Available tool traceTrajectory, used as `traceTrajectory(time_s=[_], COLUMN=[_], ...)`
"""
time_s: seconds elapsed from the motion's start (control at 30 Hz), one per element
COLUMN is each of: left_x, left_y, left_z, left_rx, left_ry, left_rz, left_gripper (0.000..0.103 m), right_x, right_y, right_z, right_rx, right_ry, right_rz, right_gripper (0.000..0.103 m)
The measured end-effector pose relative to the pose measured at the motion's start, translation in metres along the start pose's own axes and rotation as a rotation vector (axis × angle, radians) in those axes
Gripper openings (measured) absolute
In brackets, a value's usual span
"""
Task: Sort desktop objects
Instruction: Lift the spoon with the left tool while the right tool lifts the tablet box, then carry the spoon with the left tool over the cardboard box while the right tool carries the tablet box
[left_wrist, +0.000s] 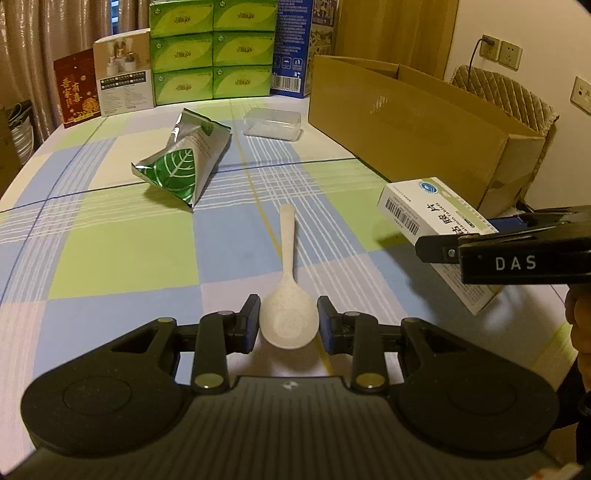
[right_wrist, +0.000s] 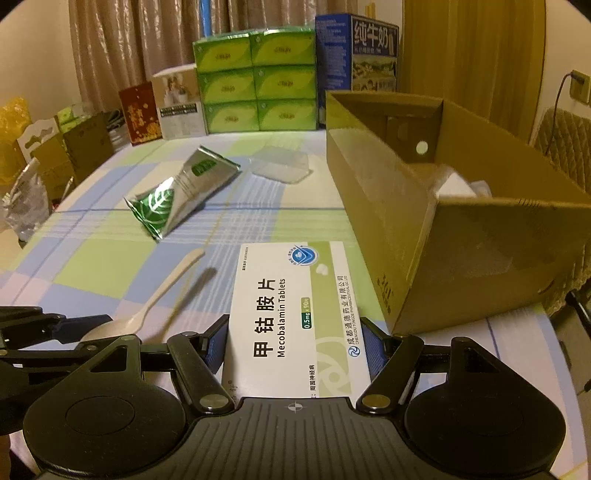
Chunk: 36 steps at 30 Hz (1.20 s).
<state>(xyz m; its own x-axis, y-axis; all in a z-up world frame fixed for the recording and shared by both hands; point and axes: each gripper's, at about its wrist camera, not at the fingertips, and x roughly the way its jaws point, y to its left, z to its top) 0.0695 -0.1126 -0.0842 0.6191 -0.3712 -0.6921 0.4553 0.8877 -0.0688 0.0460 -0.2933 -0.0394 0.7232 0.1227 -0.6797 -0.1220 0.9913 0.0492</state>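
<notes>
Gripping a pale spoon (left_wrist: 290, 295) by its bowl, the left gripper (left_wrist: 288, 323) lifts it as the right gripper (right_wrist: 295, 349) clamps a tablet box (right_wrist: 295, 317) beside the cardboard carton (right_wrist: 461, 221); the rounded bowl could slip free

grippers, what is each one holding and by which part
The left gripper holds the cream plastic spoon by the sides of its bowl. The right gripper holds the white-and-green tablet box by its two long sides, near one end.
</notes>
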Motion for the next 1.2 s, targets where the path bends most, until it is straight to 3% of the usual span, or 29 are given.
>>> traceTrajectory(time_s=[0.53, 0.87, 1.2], left_x=[-0.057, -0.078, -0.075], left_y=[-0.025, -0.063, -0.115], left_z=[0.019, 0.044, 0.076], left_rx=[-0.065, -0.039, 0.012], left_ry=[-0.063, -0.114, -0.147], left_rz=[0.007, -0.04, -0.113], left_gripper=[0.027, 0.027, 0.027], right_x=[-0.064, -0.1, -0.113], right_y=[-0.009, -0.051, -0.105], right_z=[0.013, 0.02, 0.036], right_rx=[0.01, 0.065, 0.08], right_ry=[-0.105, -0.167, -0.203], right_rz=[0.003, -0.052, -0.111], right_gripper=[0.068, 0.068, 0.068])
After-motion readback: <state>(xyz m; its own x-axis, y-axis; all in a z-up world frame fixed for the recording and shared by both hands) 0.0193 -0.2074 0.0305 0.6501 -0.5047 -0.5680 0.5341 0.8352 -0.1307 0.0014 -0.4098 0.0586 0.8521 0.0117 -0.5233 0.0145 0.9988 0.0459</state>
